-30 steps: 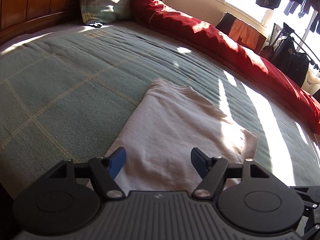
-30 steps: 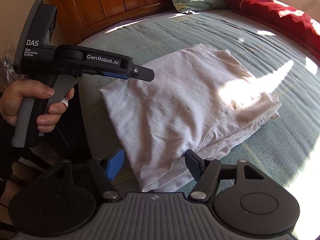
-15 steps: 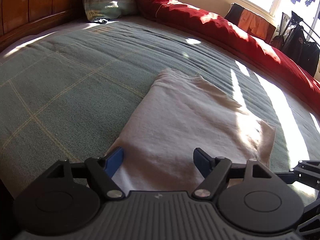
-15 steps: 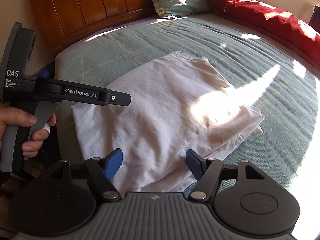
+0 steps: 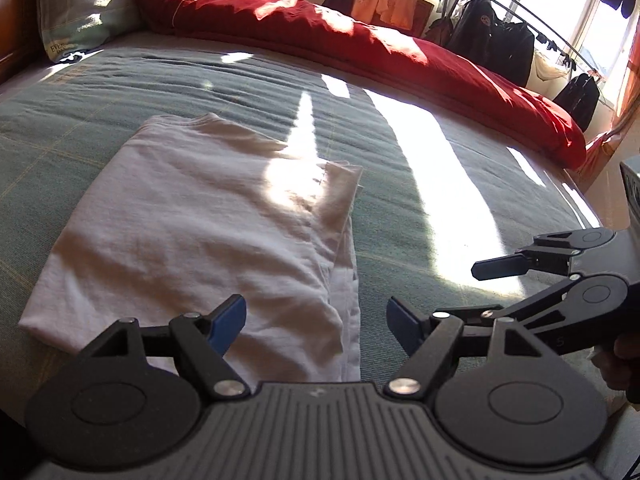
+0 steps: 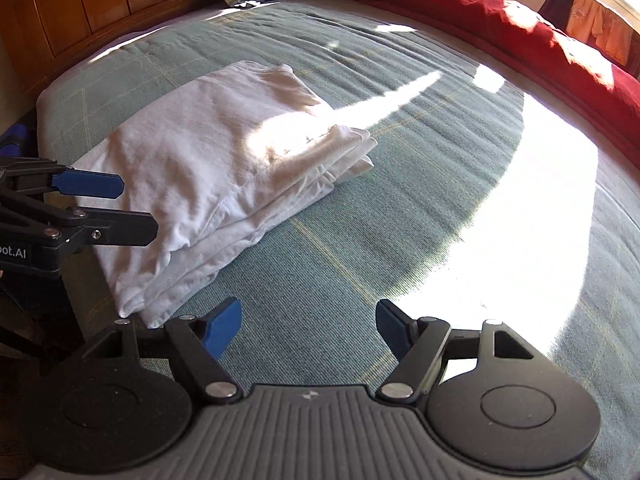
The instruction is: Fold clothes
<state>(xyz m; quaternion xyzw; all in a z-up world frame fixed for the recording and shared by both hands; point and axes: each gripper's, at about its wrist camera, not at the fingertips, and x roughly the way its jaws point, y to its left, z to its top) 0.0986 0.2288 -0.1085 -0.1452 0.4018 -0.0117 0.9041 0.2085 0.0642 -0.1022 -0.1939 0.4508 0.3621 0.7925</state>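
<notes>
Starting at the far left, the wooden headboard runs behind the bed, with a pale pillow propped against it. Next comes the left gripper, its blue-padded jaws standing wide, nothing pinched; in its own view they frame the near right corner of the folded white T-shirt without pressing on it. From the right wrist view that same gripper pokes in at the left edge, fingers stacked one above the other, just beside the shirt's near left edge; whether they brush the cloth, I can't tell.

The T-shirt lies flat on the green bedspread in a neat rectangle, several layers showing along its right edge, a patch of sun across its far right corner. It sits toward the headboard side of the bed.

Moving right, the right gripper hangs over bare bedspread just off the shirt's near corner, and its jaws are opening right now with only bedding between them. In the left wrist view it comes in from the right edge, a bit of the person's hand gripping the handle.

Broad bands of sunlight wash out the bedspread beyond. Along the far side of the bed lies a long rolled red quilt, and further right dark clothes hang on a drying rack by the window.
</notes>
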